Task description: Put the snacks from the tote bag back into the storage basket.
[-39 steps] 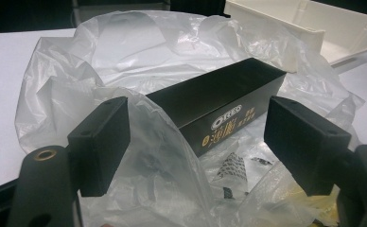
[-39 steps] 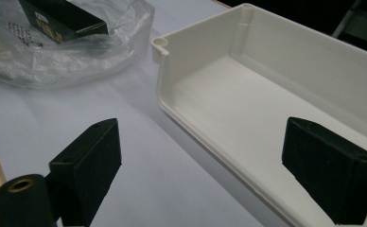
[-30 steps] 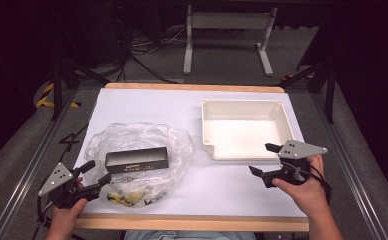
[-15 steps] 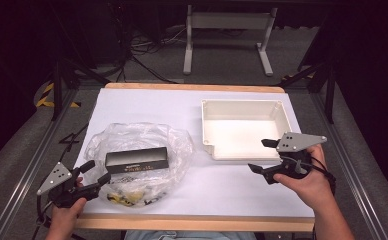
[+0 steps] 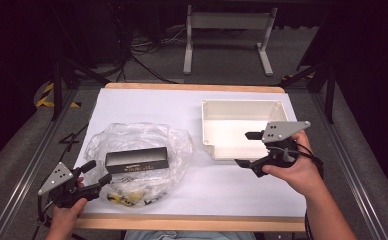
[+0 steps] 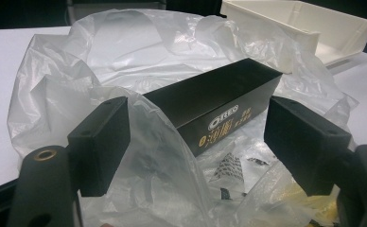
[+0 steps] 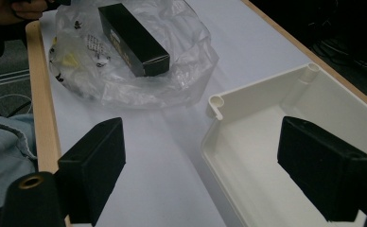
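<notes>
White table (image 5: 152, 105): black box (image 5: 137, 160) in plastic bag (image 5: 179, 145) lies lengthwise along near edge, just beyond left gripper (image 5: 93, 176), jaws wide, empty; right gripper (image 5: 249, 148), open and empty, far off at tray (image 5: 242, 106).

A long black rectangular cardboard box (image 6: 219, 101) lying in the crumpled clear plastic bag (image 6: 125, 61) carries the one legible brand: on its side face, near the middle of the left gripper view, a white oval logo reads "OREO", with a row of gold characters below and beside it that are too small and slanted to make out. In the high view the same box (image 5: 137, 159) shows a pale strip of print along its front edge, left of centre, which cannot be read. Small black-and-white and yellow printed packets (image 6: 229, 168) inside the bag, at the lower middle of the left gripper view, bear markings that stay illegible
</notes>
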Demonstrator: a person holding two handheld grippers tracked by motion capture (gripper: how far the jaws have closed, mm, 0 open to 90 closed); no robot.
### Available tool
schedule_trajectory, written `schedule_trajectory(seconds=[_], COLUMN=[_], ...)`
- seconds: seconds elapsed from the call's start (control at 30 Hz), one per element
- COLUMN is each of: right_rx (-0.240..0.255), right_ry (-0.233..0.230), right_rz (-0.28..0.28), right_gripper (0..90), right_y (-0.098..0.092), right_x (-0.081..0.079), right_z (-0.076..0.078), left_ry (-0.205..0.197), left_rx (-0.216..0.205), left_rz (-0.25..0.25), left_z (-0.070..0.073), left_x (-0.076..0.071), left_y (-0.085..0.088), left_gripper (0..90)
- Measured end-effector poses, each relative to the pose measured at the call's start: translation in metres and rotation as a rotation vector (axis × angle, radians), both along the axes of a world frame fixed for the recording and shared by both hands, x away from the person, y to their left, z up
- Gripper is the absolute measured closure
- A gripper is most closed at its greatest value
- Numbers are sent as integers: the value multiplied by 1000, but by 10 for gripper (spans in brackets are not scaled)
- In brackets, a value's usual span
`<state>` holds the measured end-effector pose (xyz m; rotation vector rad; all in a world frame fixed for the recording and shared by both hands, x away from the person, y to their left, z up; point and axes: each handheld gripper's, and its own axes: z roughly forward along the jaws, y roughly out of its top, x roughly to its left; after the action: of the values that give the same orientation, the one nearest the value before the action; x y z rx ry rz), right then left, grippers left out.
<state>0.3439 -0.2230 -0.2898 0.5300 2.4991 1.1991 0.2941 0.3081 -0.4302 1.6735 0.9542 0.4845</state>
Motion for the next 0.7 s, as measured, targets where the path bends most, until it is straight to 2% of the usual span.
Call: schedule_trajectory(seconds=[0.37,0.7], right_rx=[-27,-28], right_ry=[4,6], right_rz=[65,107], right_gripper=[158,160], right_y=[34,60], right_x=[18,29], right_z=[9,15], left_ry=[2,-3], left_rx=[1,7], left_rz=[-4,7], left_z=[0,1], left_x=[-2,-4], left_y=[1,1], left_gripper=[242,241])
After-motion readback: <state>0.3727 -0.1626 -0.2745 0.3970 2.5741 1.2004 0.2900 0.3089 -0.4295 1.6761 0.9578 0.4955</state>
